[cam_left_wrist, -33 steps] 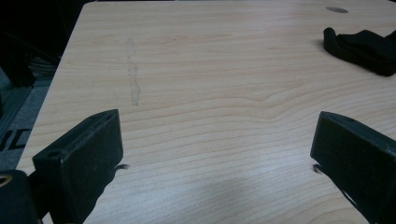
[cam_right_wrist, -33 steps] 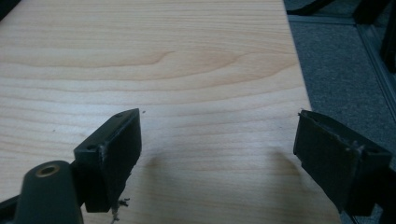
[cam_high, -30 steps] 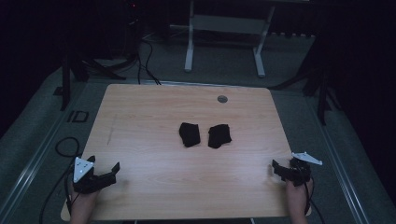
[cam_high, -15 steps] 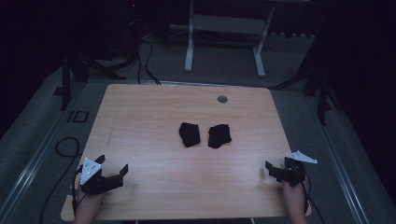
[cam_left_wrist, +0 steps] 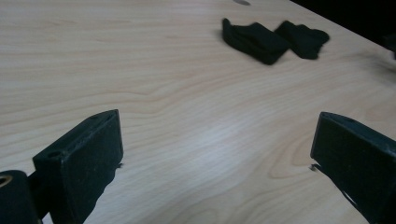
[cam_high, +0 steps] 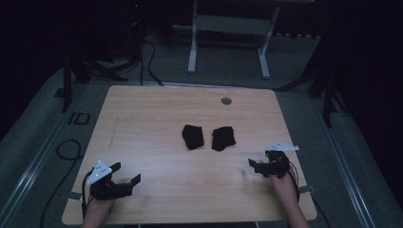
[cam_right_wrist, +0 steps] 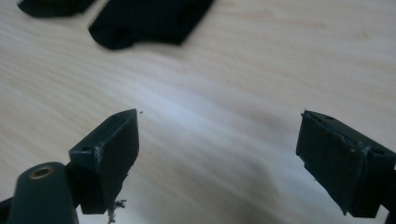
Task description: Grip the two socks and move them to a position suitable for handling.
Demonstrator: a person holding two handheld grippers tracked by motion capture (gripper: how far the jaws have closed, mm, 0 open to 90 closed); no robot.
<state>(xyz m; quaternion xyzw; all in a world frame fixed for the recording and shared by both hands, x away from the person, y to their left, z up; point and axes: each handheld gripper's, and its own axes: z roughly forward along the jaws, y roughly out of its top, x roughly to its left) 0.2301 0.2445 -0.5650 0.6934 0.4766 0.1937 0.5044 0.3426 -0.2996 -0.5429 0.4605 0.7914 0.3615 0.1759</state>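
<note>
- Over the near left corner of the table [cam_high: 142, 118], the left gripper [cam_high: 127, 176] hangs with its jaws spread wide and nothing between them; from its own camera, bare wood fills the gap. It sits low and back from the work, which I judge a ready stance rather than a grip.
- Ahead of that gripper and off to its right, well apart from it, lies the left cloth [cam_high: 192, 136], a small dark folded piece, likely a sock. Its long axis runs roughly away from the person, tilted a little; which end is which I cannot tell.
- Just beside it, apart by a thin strip of wood, lies the right cloth [cam_high: 223, 138], more crumpled, its long axis also running roughly near-to-far. Both sit mid-table, probably so either gripper can reach them.
- Beyond both cloths, near the far edge, a small grey round cap [cam_high: 226, 100] is set in the tabletop.
- At the near right side, the right gripper [cam_high: 254, 166] points leftward toward the cloths, jaws spread wide and holding nothing. Its own camera shows the right cloth near ahead of the open jaws, so it seems the closer one to a pickup.
</note>
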